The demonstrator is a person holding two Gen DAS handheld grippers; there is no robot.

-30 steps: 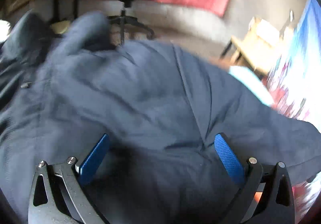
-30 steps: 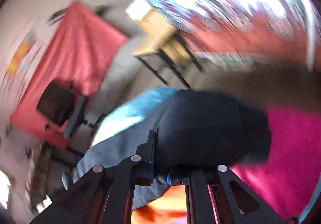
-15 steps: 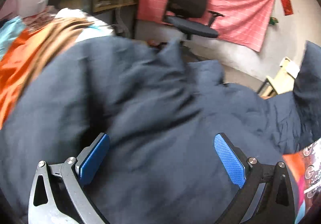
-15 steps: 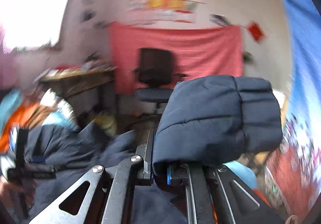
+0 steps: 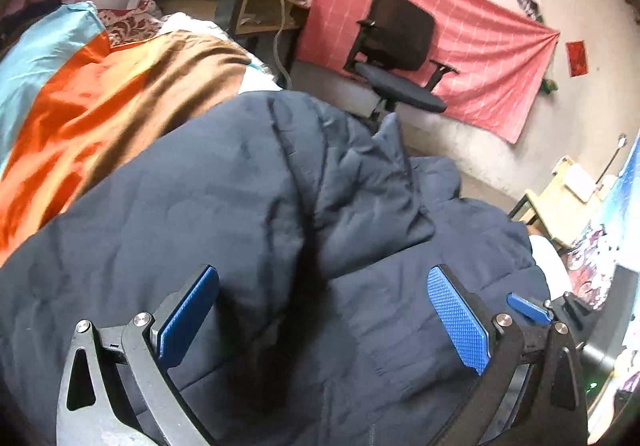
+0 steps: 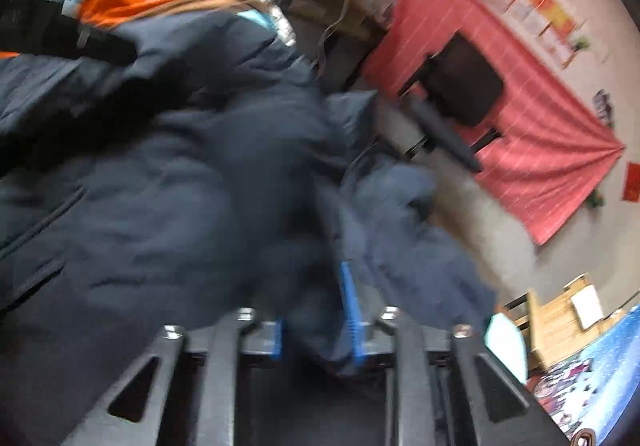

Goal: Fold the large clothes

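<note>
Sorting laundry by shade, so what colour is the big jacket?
Dark navy blue; the jacket shows best in the left wrist view.

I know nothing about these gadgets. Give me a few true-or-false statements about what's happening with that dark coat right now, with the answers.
1. The left gripper is open over the navy jacket. True.
2. The right gripper is empty. False: jacket fabric sits between its blue pads.
3. An orange blanket lies beside the jacket. True.
4. The office chair is white. False: it is black.
5. A red cloth hangs behind the chair. True.
</note>
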